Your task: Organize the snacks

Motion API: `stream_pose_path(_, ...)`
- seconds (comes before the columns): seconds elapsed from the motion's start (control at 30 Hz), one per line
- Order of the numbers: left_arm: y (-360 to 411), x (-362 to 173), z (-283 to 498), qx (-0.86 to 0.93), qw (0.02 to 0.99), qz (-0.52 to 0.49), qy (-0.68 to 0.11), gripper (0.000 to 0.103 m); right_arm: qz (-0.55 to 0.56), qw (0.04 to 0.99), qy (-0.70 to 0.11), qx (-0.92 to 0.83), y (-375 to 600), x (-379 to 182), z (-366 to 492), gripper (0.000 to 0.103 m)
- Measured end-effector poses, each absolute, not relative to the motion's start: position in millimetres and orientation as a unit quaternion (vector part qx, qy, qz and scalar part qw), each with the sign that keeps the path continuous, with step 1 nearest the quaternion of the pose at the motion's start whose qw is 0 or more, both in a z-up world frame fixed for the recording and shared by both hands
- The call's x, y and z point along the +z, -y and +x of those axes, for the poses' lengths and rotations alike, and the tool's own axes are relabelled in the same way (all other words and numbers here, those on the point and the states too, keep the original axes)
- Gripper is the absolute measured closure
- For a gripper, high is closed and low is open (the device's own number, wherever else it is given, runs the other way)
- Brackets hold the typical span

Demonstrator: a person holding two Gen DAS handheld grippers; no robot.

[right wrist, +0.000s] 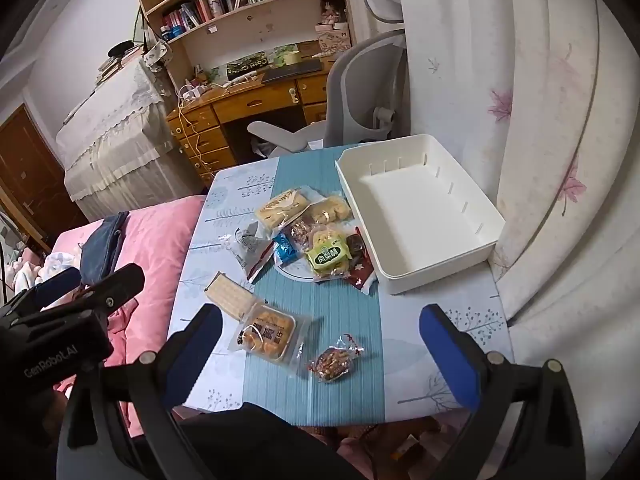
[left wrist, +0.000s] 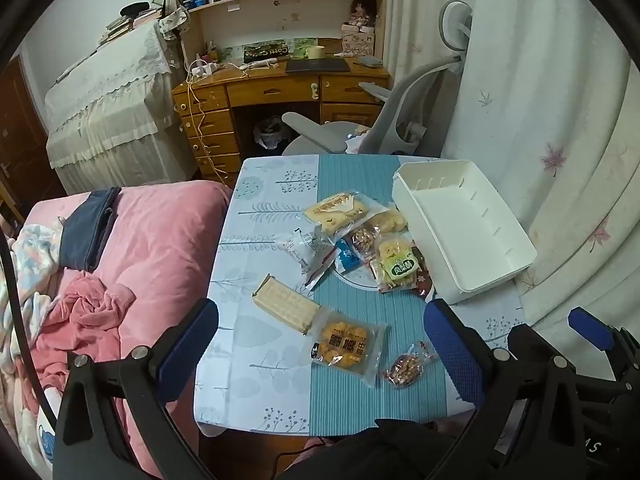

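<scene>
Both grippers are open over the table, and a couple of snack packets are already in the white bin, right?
Not quite. Both views show the white bin holding nothing; every snack packet still lies on the table. The left gripper and right gripper are indeed open.
</scene>
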State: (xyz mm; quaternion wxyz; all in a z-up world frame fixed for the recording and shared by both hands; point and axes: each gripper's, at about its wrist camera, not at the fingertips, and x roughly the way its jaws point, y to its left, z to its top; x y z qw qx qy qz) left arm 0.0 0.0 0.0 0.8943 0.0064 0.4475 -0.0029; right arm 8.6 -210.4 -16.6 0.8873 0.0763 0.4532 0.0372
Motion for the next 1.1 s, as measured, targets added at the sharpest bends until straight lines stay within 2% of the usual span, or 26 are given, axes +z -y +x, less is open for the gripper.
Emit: stream_pose_path(1.1,3.4,-11.4,3.8,-0.010,0.889,-0.005,-0.457,0.001,0.068,0.877,-0.475,0.030,210.3,-27.4,13.3,0.003)
